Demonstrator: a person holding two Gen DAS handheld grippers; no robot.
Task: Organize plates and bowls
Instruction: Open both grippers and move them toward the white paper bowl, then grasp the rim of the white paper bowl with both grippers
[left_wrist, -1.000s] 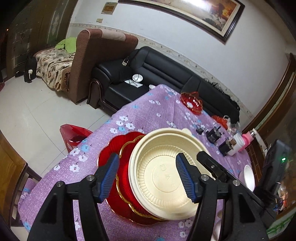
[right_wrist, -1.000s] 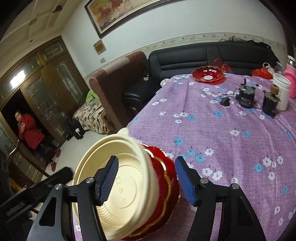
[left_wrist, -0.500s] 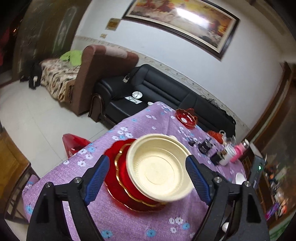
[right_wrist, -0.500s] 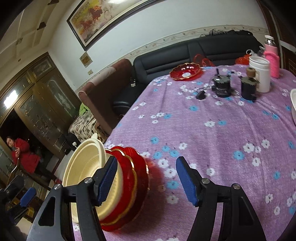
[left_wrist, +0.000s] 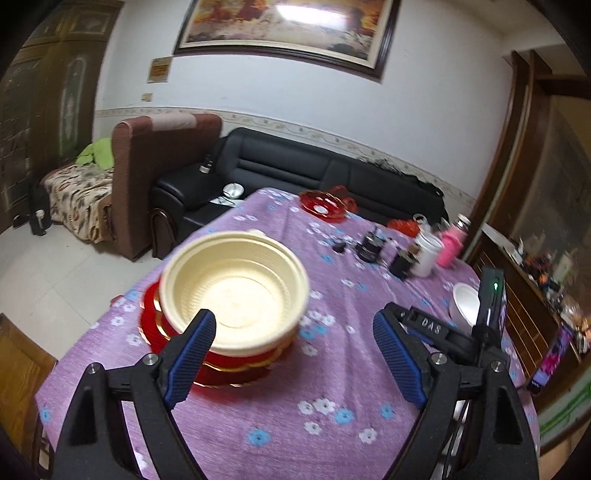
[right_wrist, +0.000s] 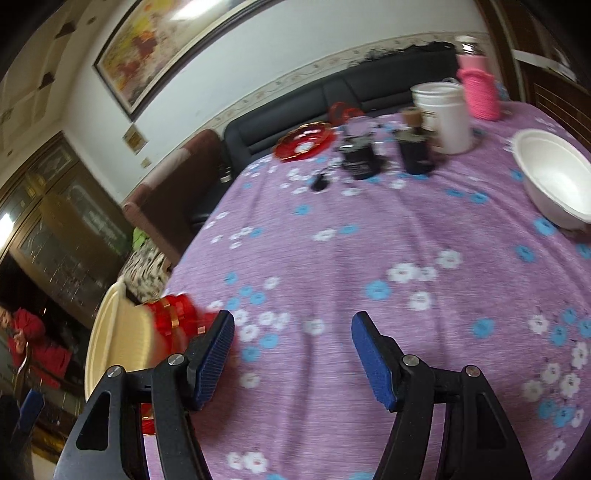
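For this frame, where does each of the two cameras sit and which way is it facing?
Left wrist: sits on the left hand-held gripper, above the table's near edge, facing the cream plastic bowl stacked on red gold-rimmed plates; its open blue-padded fingers show.
Right wrist: sits on the right hand-held gripper, low over the purple floral tablecloth, facing the white bowl and black sofa; open fingers show.
Shared: the cream bowl, the red glass dish, the white bowl.

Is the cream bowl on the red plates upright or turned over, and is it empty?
Upright and empty. The cream bowl sits mouth up on the red plates, and its bare ribbed inside shows.
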